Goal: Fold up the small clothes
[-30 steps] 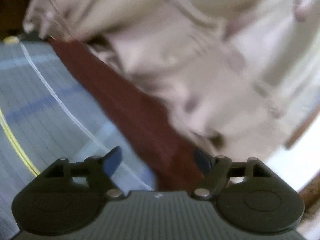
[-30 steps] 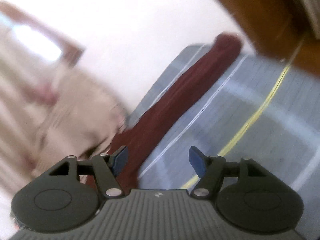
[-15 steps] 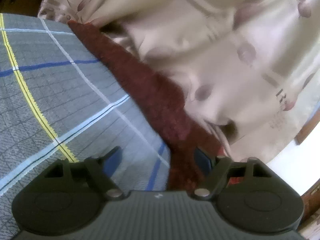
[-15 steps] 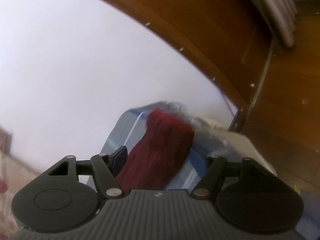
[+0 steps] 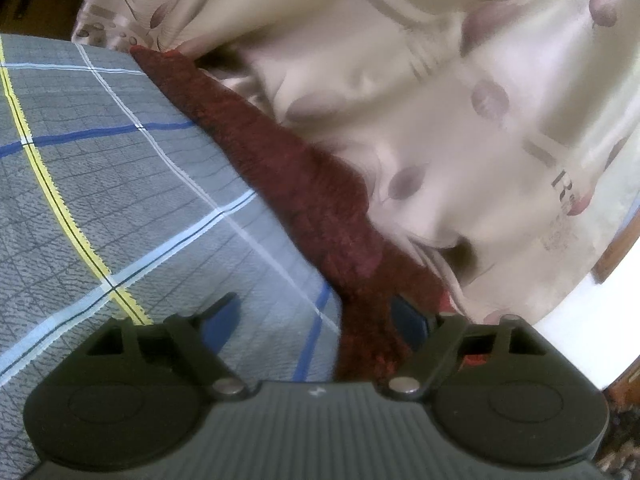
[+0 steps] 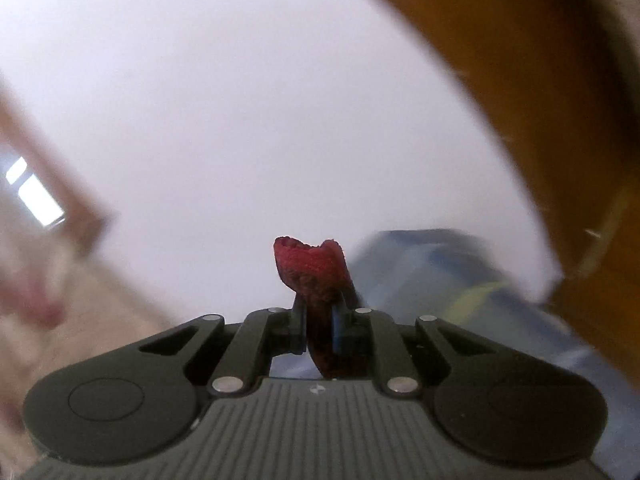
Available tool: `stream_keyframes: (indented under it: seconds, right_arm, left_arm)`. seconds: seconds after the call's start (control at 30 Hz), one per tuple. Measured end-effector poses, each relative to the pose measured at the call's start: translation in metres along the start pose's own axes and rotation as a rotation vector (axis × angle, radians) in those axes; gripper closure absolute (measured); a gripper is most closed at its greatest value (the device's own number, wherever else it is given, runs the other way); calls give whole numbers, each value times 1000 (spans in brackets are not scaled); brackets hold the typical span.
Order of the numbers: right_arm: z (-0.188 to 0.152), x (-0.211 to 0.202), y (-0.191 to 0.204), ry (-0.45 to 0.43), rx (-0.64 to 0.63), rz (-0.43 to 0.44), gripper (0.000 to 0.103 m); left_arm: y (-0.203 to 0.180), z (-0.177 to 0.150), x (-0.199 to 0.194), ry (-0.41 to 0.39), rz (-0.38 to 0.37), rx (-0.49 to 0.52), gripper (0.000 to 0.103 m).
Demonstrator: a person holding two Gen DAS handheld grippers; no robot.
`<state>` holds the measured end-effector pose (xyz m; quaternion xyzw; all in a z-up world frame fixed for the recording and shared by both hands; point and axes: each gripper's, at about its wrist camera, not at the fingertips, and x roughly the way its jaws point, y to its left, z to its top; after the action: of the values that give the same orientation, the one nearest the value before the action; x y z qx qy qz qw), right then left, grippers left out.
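- The left gripper (image 5: 316, 314) stands wide apart, its blue-padded fingers (image 5: 224, 314) spread over the bed cover (image 5: 100, 184), a grey quilted cloth with yellow, blue and white check lines.
- A long dark red knitted garment (image 5: 280, 168) lies stretched across the bed cover along its edge, running from the far upper left down to the left gripper.
- The near end of the garment passes between the left fingers, lying against the right-hand one; the left-hand finger stands clear of it, so nothing is clamped there.
- Just beyond the red garment, a cream curtain (image 5: 440, 100) with mauve leaf and circle prints hangs in folds, touching the garment's far side.
- The right gripper (image 6: 319, 322) has just been closing, and its jaws are pressed onto one end of the same red garment (image 6: 310, 270).
- A short ribbed tip of the garment sticks up past the right fingers (image 6: 298, 320), and the rest drops down between them.
- Behind the right gripper a white wall (image 6: 260, 100) fills most of the view, with a curved brown wooden frame (image 6: 540, 80) at the right.
- The corner of the bed cover shows blurred at the lower right of that view.
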<state>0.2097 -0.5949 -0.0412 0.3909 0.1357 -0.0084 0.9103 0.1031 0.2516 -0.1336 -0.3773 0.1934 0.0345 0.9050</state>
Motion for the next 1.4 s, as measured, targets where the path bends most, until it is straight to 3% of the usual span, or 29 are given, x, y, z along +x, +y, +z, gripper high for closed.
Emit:
stream_keyframes:
  seconds: [0.23, 0.43, 0.57, 0.73, 1.0, 1.4]
  right_arm:
    - [-50, 24, 142, 64, -70, 256, 86]
    - [-137, 54, 236, 200, -77, 433, 86]
    - [-189, 66, 280, 286, -56, 490, 86]
    - [-249, 81, 313, 383, -51, 504, 86]
    - [-337, 96, 322, 526, -127, 411, 86]
    - [-396, 127, 337, 598, -227, 333, 86]
  left_arm:
    - [6, -1, -5, -27, -44, -37, 20]
    - [14, 0, -9, -52, -92, -78, 20]
    - [21, -1, -13, -74, -137, -116, 20]
    - [27, -1, -16, -90, -176, -148, 20]
    - [34, -2, -19, -112, -212, -188, 20]
    - [35, -2, -20, -119, -224, -202, 20]
